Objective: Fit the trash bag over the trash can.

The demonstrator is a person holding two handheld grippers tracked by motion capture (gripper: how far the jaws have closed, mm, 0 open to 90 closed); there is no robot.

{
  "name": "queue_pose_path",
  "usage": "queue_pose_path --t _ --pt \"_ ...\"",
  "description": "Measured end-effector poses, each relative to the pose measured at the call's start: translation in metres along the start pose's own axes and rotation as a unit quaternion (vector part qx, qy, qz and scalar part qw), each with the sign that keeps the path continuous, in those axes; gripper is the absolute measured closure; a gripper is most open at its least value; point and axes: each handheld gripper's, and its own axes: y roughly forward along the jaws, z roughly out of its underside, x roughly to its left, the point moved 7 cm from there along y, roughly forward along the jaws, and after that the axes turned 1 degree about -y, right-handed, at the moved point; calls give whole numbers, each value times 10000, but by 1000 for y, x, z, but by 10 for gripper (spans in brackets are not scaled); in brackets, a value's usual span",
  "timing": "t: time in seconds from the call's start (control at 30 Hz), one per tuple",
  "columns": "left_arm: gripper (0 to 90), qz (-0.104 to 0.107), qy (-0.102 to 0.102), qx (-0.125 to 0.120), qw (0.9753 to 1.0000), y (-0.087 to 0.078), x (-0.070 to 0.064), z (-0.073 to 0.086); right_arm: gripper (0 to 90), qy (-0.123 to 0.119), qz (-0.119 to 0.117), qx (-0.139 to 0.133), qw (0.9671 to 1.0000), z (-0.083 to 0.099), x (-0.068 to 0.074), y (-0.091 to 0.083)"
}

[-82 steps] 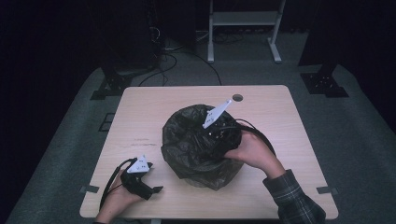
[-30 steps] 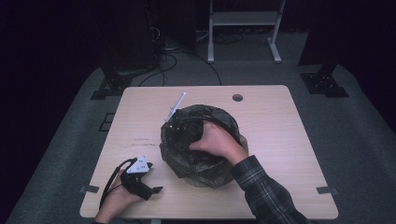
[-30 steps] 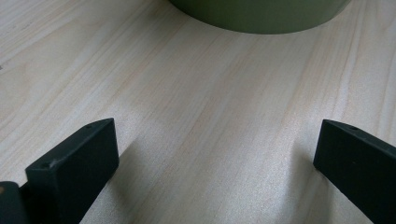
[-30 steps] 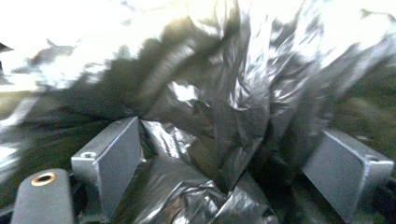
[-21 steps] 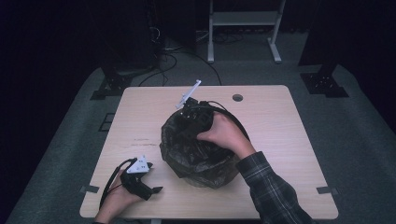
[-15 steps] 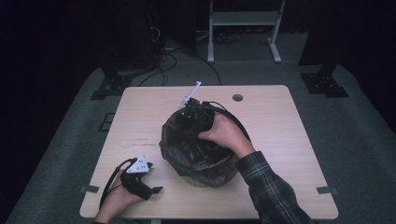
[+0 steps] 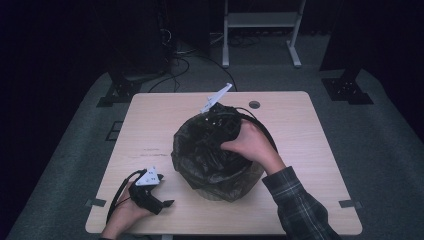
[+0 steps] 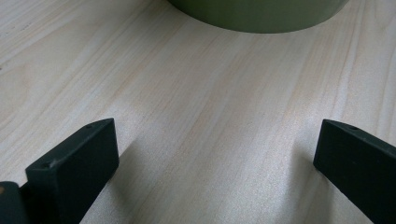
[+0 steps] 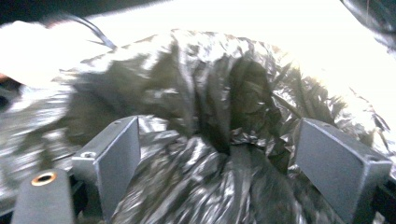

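The tabletop (image 8: pixel 196 140) is pale wood with fine straight grain and a smooth, slightly satin finish. The bin bag (image 9: pixel 201 107) is thin black plastic film, crinkled and glossy, catching bright highlights. The bin (image 8: pixel 257 14) beneath it looks like smooth, matt green plastic. The left claw (image 8: pixel 217 158) has matt black, hard-looking jaws. The person's sleeve (image 7: pixel 295 200) is soft checked cloth.

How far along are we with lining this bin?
Done: the black bag already sits in the green bin and drapes over its near rim. In hand: the right gripper, jaws open, is pushing into the bag's folds at the far rim. The left gripper rests open on the table, holding nothing. Left: the plastic looks bunched, so spreading it probably remains.
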Motion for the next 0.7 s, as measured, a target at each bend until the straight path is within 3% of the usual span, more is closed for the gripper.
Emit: queue_pose_path --t 0.13,0.27,0.37,0.7 --pt "0 -2 0 -1 10000 0 0 0 136 -12 -99 -328 9994 7 8 -22" --pt "0 -4 -4 -1 10000 0 0 0 136 -45 -4 -488 9988 19 11 -42" --pt "0 -3 -5 0 10000 0 0 0 136 0 -31 -712 9975 33 15 -59" --pt "0 -4 -6 0 10000 0 0 0 136 223 147 -1100 9936 81 14 -95"
